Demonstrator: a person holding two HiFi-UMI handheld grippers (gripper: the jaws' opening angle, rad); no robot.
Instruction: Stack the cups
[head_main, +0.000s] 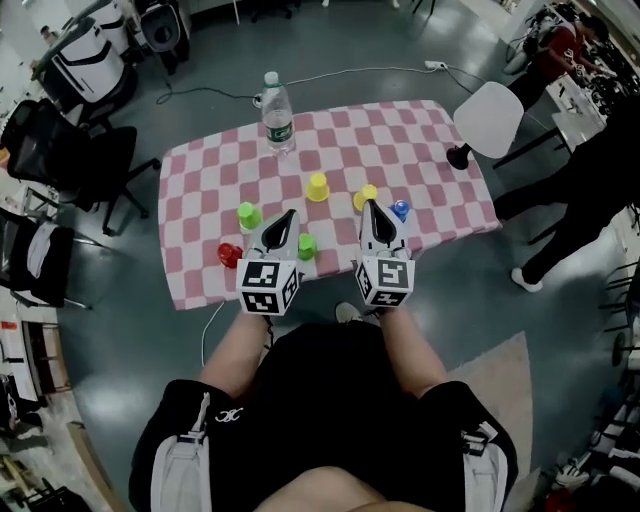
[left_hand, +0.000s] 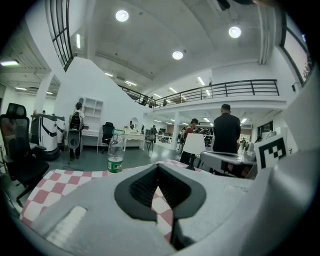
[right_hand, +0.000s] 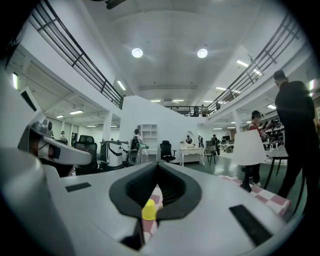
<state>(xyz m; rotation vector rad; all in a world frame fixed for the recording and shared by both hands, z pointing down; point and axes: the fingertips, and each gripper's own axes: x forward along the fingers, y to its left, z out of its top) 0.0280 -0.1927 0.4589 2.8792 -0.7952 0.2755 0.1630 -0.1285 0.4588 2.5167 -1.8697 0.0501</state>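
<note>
Evidently nothing is stacked yet: left gripper (head_main: 289, 214) and right gripper (head_main: 368, 204) are held clenched and empty; cups (head_main: 317, 187) are scattered nearer than the bottle (head_main: 277, 112). Jaws must be opened over one.

Left gripper (head_main: 290, 214): reached out ahead of the body, tips angled slightly toward the right gripper; jaws were closed tip to tip, nothing between them.
Right gripper (head_main: 368, 204): pointed forward, about level; jaws were pressed together and empty.
Left forearm (head_main: 238, 345): bare, stretched forward.
Right forearm (head_main: 405, 342): bare, stretched forward, roughly parallel to the left.
Spacing: grippers sat side by side, apart.
</note>
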